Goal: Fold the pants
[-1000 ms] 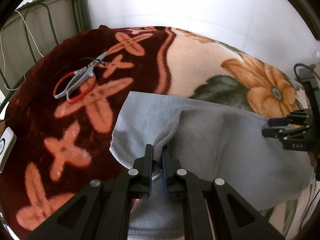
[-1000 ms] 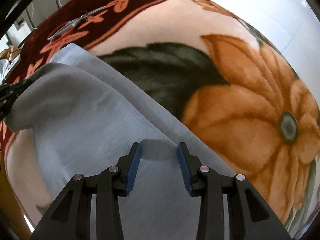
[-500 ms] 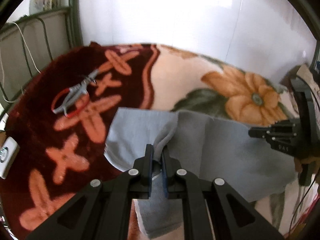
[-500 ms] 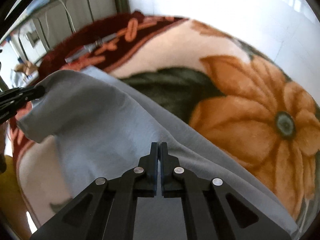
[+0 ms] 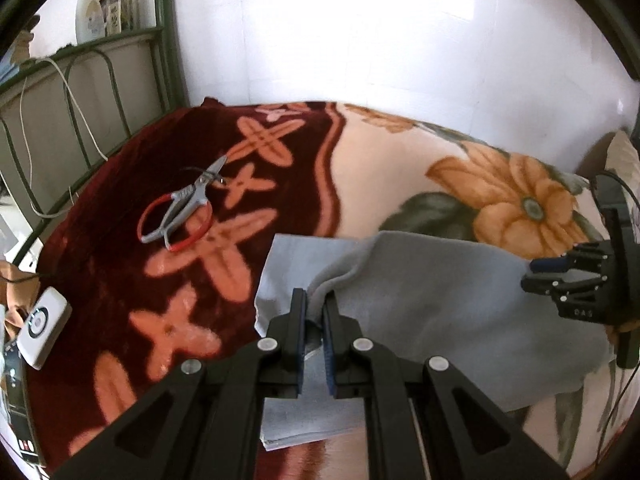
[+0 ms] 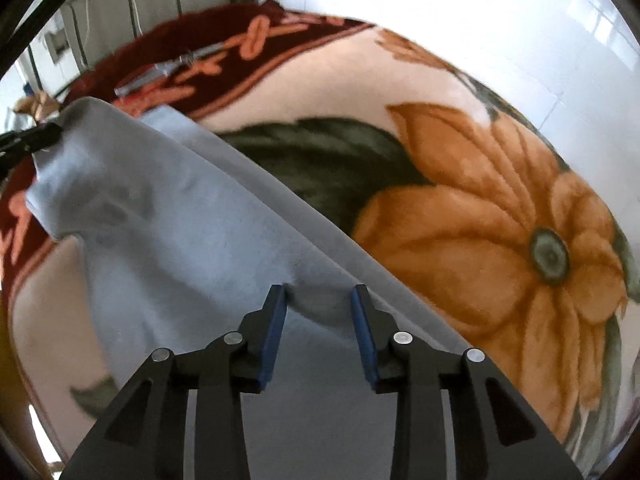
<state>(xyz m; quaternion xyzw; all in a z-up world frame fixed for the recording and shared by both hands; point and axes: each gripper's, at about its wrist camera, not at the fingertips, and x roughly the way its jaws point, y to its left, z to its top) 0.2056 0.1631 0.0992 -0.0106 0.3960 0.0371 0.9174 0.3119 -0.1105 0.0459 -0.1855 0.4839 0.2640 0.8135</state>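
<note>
two views | left: scissors (image 5: pixel 178 213) sharp | right: scissors perhaps blurred

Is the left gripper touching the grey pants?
Touching. The left wrist view shows the left gripper shut on a raised fold of the grey pants.

The pants (image 5: pixel 440 300) are soft, matt grey fleece cloth; beyond the hand-held gripper, the blanket (image 5: pixel 360 168) is plush pile, and the scissors (image 5: pixel 180 212) have dull metal blades.
</note>
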